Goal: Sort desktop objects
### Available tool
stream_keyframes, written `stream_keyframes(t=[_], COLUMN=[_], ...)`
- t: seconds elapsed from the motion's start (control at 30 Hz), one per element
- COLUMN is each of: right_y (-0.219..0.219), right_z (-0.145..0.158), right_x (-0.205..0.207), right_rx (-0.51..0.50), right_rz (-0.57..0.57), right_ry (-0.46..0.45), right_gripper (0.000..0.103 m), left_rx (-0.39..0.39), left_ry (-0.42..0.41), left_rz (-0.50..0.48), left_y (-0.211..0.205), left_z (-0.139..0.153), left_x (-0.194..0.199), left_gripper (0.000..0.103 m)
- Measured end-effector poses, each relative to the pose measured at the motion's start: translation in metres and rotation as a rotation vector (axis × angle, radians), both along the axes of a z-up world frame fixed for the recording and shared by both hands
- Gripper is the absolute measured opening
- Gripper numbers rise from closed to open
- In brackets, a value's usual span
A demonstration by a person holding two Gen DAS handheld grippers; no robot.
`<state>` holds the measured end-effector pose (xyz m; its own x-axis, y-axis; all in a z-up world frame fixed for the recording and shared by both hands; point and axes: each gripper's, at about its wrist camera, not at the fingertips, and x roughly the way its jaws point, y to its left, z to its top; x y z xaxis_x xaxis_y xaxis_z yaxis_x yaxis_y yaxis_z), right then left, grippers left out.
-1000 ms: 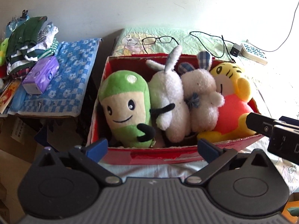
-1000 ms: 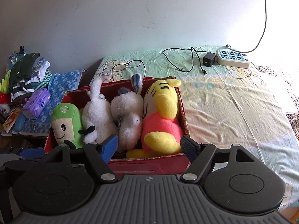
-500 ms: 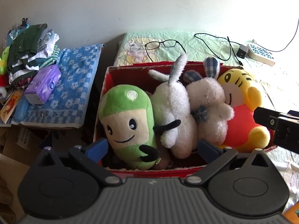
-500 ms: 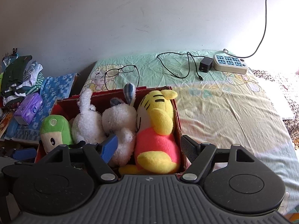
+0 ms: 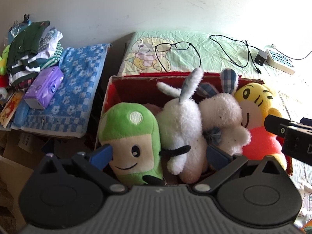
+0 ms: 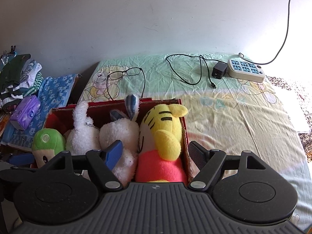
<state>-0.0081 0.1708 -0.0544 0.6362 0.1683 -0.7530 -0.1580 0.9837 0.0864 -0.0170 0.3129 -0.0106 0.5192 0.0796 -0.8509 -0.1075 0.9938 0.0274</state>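
A red cardboard box (image 5: 136,85) (image 6: 109,105) holds several plush toys side by side: a green one (image 5: 128,136) (image 6: 47,139), a white rabbit (image 5: 183,124) (image 6: 81,132), a white bunny with plaid ears (image 5: 222,117) (image 6: 120,132) and a yellow tiger (image 5: 255,105) (image 6: 163,132). My left gripper (image 5: 159,154) is open and empty, its jaws over the green toy and the rabbit. My right gripper (image 6: 156,152) is open and empty over the tiger at the box's right end; it also shows in the left wrist view (image 5: 288,134).
Black glasses (image 5: 171,47) (image 6: 124,73), a black charger with cable (image 5: 260,57) (image 6: 218,71) and a white power strip (image 5: 280,61) (image 6: 246,70) lie on the pale green sheet behind the box. Left of the box are a blue towel (image 5: 78,81), a purple tissue pack (image 5: 43,87) and folded clothes (image 5: 29,46).
Both grippers have moved forward and down over the box, so the toys now sit between the jaws. Nothing was taken hold of.
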Motion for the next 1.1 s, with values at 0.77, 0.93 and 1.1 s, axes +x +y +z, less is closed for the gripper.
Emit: stream_keyframes(t=[0.77,0.93,1.1], right_y=[0.005,0.007,0.007], right_z=[0.001,0.004,0.009], right_x=[0.009,0.01,0.013], right_rx=[-0.051,-0.063,-0.065], right_rz=[-0.003,0.008,0.005], right_ry=[-0.017,-0.019,-0.02], right_gripper=[0.078,0.078,0.078], left_rx=[-0.059,-0.055,-0.046], left_ry=[-0.03,-0.056,-0.076], left_rz=[0.004,0.026,0.031], left_y=[0.01,0.014,0.017], left_z=[0.003,0.012,0.02], left_x=[0.0,0.0,0.0], left_gripper=[0.102,0.102,0.102])
